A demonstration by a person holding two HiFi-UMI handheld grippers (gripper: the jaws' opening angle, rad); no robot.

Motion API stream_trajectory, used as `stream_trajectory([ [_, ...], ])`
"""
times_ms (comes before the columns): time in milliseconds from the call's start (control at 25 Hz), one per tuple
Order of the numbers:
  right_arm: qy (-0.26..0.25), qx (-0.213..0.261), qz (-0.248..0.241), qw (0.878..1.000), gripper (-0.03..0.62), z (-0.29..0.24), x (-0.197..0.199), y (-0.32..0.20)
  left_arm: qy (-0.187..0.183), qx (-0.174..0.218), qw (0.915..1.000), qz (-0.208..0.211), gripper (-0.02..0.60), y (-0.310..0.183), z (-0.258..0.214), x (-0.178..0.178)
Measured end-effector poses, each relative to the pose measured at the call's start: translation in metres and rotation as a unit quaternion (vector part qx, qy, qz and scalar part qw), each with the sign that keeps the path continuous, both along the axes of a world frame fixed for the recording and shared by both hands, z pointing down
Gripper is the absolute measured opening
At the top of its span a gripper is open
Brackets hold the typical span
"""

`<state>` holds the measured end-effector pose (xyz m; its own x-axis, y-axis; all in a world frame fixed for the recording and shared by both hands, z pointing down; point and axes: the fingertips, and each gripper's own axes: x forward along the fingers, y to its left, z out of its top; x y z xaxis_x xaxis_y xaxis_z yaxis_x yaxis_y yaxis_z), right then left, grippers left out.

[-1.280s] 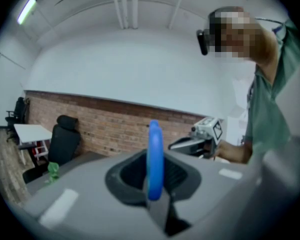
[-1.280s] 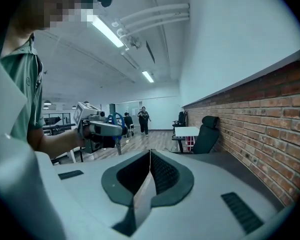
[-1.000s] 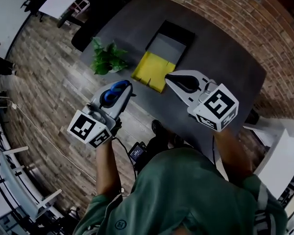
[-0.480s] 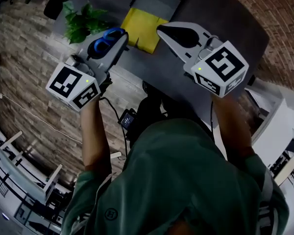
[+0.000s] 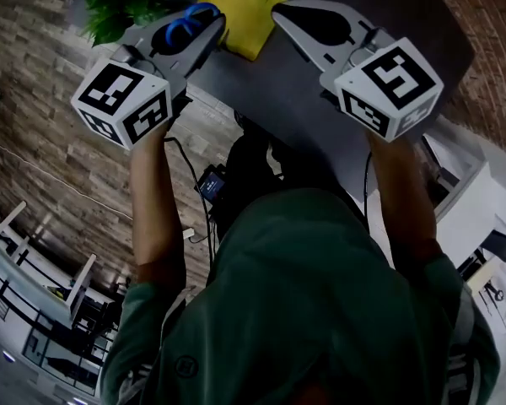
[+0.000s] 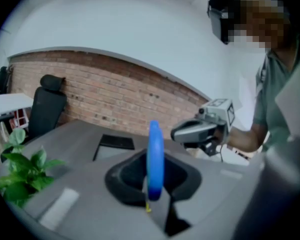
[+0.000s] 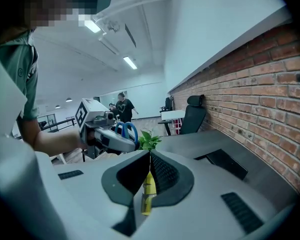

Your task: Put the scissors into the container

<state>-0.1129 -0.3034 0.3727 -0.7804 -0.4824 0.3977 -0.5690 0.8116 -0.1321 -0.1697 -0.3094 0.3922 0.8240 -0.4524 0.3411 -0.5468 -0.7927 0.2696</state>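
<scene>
Blue-handled scissors (image 5: 188, 25) are clamped in my left gripper (image 5: 212, 25), and the handle loop (image 6: 155, 156) stands upright between its jaws. The blades are hidden. My right gripper (image 5: 280, 10) is held level beside it over the dark table, jaws shut with nothing in them, and its tips (image 7: 149, 156) meet. The black container (image 6: 115, 143) lies on the table beyond both grippers and also shows in the right gripper view (image 7: 229, 163). A yellow sheet (image 5: 240, 2) lies just ahead of the jaw tips.
A green potted plant (image 5: 118, 7) stands at the table's left corner (image 6: 17, 171). A brick wall (image 7: 270, 84) runs behind the table, with a black office chair (image 6: 47, 104) beside it. Wood floor lies to the left. A person stands far off (image 7: 122, 106).
Both grippers have risen toward the top of the head view and look larger. The container has slid out of that view. The scissors stay in the left jaws.
</scene>
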Motion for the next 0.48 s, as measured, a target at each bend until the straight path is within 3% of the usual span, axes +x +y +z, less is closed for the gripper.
stream_trajectory([
  [480, 0.005, -0.028, 0.018, 0.999, 0.006, 0.032, 0.015, -0.011, -0.014, -0.059, 0.998, 0.017, 0.034, -0.018, 0.057, 0.02],
])
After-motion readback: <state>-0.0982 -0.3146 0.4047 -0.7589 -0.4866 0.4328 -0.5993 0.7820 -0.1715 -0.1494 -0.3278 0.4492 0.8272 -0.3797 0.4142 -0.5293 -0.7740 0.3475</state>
